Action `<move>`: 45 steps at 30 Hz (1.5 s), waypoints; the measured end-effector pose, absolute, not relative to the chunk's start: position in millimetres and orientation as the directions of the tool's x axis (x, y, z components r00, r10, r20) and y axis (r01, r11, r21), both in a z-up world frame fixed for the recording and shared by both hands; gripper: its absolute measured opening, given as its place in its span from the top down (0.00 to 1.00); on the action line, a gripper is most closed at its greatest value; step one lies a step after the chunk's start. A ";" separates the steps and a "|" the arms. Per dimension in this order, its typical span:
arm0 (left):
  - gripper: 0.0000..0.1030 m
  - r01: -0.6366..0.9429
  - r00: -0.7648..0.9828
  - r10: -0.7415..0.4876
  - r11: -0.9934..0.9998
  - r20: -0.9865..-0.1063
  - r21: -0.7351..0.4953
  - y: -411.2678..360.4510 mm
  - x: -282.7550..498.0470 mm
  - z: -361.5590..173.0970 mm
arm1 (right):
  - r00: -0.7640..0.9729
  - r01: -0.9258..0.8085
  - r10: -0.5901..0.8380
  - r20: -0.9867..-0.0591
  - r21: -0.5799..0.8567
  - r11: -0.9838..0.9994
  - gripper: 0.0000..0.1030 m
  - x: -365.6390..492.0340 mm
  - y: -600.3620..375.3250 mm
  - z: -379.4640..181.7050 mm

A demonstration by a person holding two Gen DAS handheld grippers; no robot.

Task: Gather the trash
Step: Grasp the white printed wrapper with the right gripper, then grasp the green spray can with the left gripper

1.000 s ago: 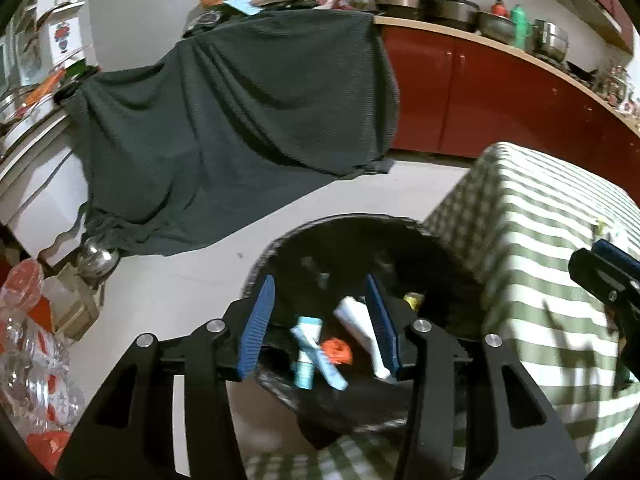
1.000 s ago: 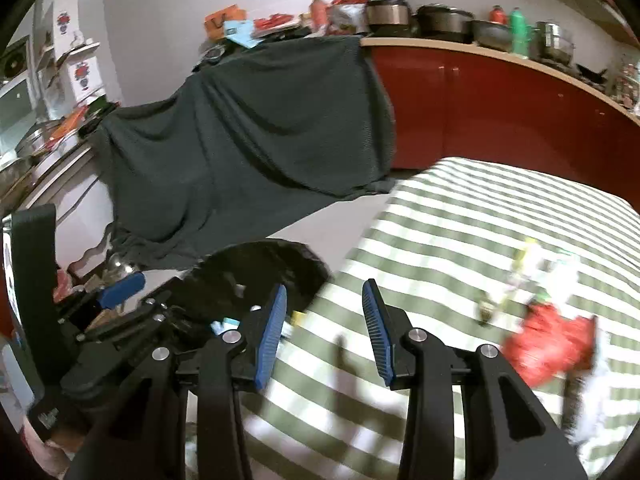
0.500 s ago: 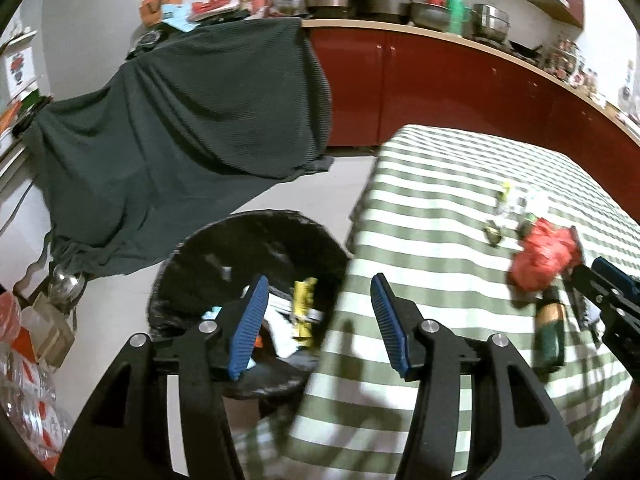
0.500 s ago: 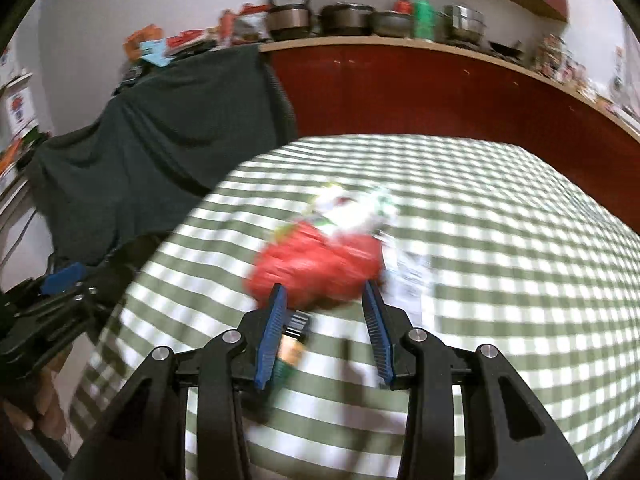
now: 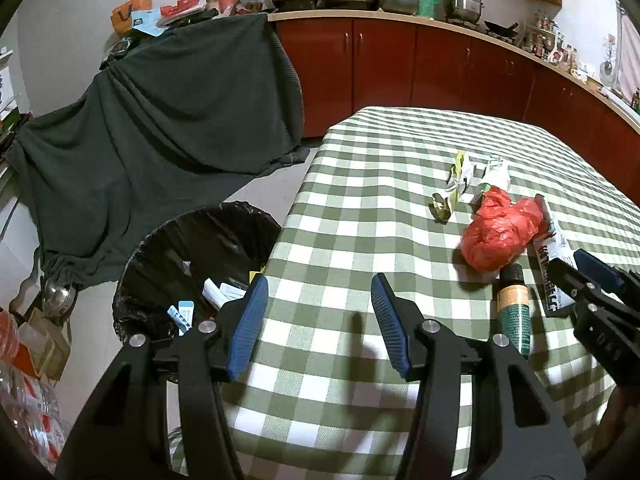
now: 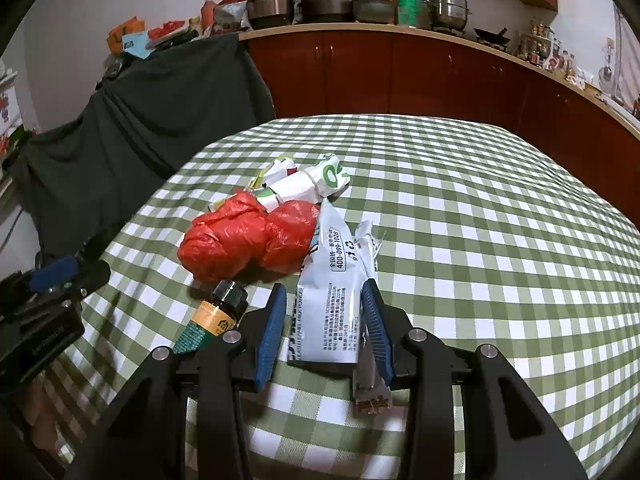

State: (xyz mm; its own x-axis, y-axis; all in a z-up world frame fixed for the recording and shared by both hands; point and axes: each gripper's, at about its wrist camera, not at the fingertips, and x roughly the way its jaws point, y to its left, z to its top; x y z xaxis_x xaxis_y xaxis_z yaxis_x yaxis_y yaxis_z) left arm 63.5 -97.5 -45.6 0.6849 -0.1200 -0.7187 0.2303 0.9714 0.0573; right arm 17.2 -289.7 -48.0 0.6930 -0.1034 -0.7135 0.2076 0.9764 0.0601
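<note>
**Two grippers over a littered table, one straddling a packet**

Two hand-held grippers work above a table [image 5: 352,208] covered in a green-and-white checked cloth. The right gripper [image 6: 324,322] is lowered over a pale blue-white packet [image 6: 334,280] that lies flat on the cloth. Its jaws, which have just been closing a little, stand on either side of the packet; the right pad [image 6: 374,320] appears to meet the packet's edge, while the left pad [image 6: 272,324] stands slightly apart, so the grip is judged not yet made. Straddling the packet lengthwise probably lets the jaws close across its narrow width. The left gripper [image 5: 316,320] hangs spread and empty over bare cloth at the table's near edge, presumably waiting for its next pickup.

Remaining trash is clustered: a crumpled red plastic bag [image 6: 248,240] touches the packet's far end, a small dark-capped bottle [image 6: 212,316] lies on its side just beside the left pad, and crumpled white-and-green wrappers [image 6: 308,184] lie behind the bag. A bin [image 5: 192,264] lined with black plastic stands on the floor against the table's edge and already holds several scraps.

Behind, a dark green cloth [image 5: 168,120] drapes over furniture, and red cabinets [image 5: 400,68] carry pots along the wall.
</note>
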 end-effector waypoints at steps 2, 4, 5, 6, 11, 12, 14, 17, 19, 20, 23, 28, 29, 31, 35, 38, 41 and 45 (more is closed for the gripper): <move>0.49 0.229 0.683 -0.120 0.972 -0.721 0.055 -97.4 64.5 -46.2 | 0.688 0.203 -0.109 -0.717 0.047 0.978 0.66 18.6 -287.5 -49.6; 0.49 0.229 0.682 -0.122 0.972 -0.721 0.052 -97.1 64.0 -46.7 | 0.692 0.202 -0.115 -0.713 0.038 0.979 0.69 17.6 -286.6 -48.5; 0.49 0.231 0.682 -0.124 0.972 -0.721 0.051 -97.5 64.0 -46.7 | 0.694 0.202 -0.117 -0.710 0.036 0.979 0.71 17.4 -286.2 -47.3; 0.49 0.234 0.681 -0.128 0.971 -0.721 0.049 -97.1 63.2 -46.5 | 0.697 0.203 -0.120 -0.707 0.035 0.979 0.71 16.4 -285.8 -45.6; 0.49 0.252 0.682 -0.146 0.967 -0.717 0.044 -102.2 59.8 -43.8 | 0.709 0.208 -0.126 -0.694 0.035 0.978 0.73 11.7 -287.1 -38.7; 0.49 0.257 0.681 -0.151 0.966 -0.716 0.041 -104.3 58.9 -43.2 | 0.711 0.209 -0.126 -0.692 0.037 0.977 0.73 10.2 -288.3 -37.1; 0.49 0.272 0.679 -0.168 0.962 -0.715 0.033 -109.4 56.0 -41.0 | 0.717 0.214 -0.132 -0.685 0.036 0.976 0.73 5.6 -291.7 -32.6; 0.49 0.294 0.676 -0.187 0.955 -0.713 0.028 -119.7 51.6 -38.2 | 0.723 0.230 -0.149 -0.674 0.033 0.973 0.73 -2.7 -299.9 -26.4; 0.48 0.308 0.676 -0.197 0.951 -0.710 0.030 -127.7 48.6 -36.8 | 0.724 0.249 -0.167 -0.670 0.028 0.968 0.73 -10.1 -308.9 -23.1; 0.48 0.314 0.676 -0.200 0.949 -0.709 0.031 -130.4 47.2 -36.4 | 0.722 0.257 -0.175 -0.669 0.025 0.966 0.73 -13.0 -312.9 -22.6; 0.42 0.338 0.675 -0.212 0.940 -0.707 0.041 -143.9 41.9 -36.5 | 0.714 0.285 -0.202 -0.670 0.014 0.958 0.73 -22.6 -327.3 -21.9; 0.42 0.367 0.667 -0.224 0.929 -0.710 0.052 -163.2 34.4 -39.2 | 0.698 0.325 -0.233 -0.678 0.010 0.946 0.73 -36.9 -354.4 -24.8; 0.42 0.373 0.666 -0.223 0.926 -0.712 0.058 -168.1 32.8 -40.3 | 0.694 0.333 -0.232 -0.682 0.018 0.943 0.73 -40.4 -361.0 -26.3; 0.42 0.384 0.663 -0.221 0.921 -0.715 0.070 -176.9 30.5 -42.4 | 0.690 0.340 -0.234 -0.685 0.021 0.940 0.73 -43.4 -366.9 -28.5; 0.42 0.395 0.660 -0.207 0.913 -0.722 0.099 -192.7 27.2 -49.7 | 0.687 0.347 -0.231 -0.689 0.031 0.937 0.73 -50.2 -378.2 -32.5; 0.44 0.402 0.653 -0.199 0.909 -0.731 0.112 -198.0 25.5 -55.9 | 0.688 0.345 -0.221 -0.691 0.044 0.938 0.73 -51.6 -382.2 -35.0; 0.52 0.410 0.648 -0.188 0.903 -0.738 0.130 -203.5 23.9 -61.3 | 0.691 0.339 -0.207 -0.693 0.058 0.939 0.73 -51.8 -384.7 -37.2; 0.66 0.420 0.639 -0.180 0.896 -0.747 0.143 -207.1 22.3 -67.3 | 0.695 0.332 -0.196 -0.692 0.067 0.941 0.73 -52.1 -385.1 -38.2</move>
State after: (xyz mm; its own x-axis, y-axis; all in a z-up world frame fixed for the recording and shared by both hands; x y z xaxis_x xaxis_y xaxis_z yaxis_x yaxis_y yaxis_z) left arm 22.3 -207.1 -67.3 0.6394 -0.1805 -0.7474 0.4197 0.8964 0.1426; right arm -52.1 -385.1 -38.2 0.6950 -0.1958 -0.6918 0.3321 0.9408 0.0674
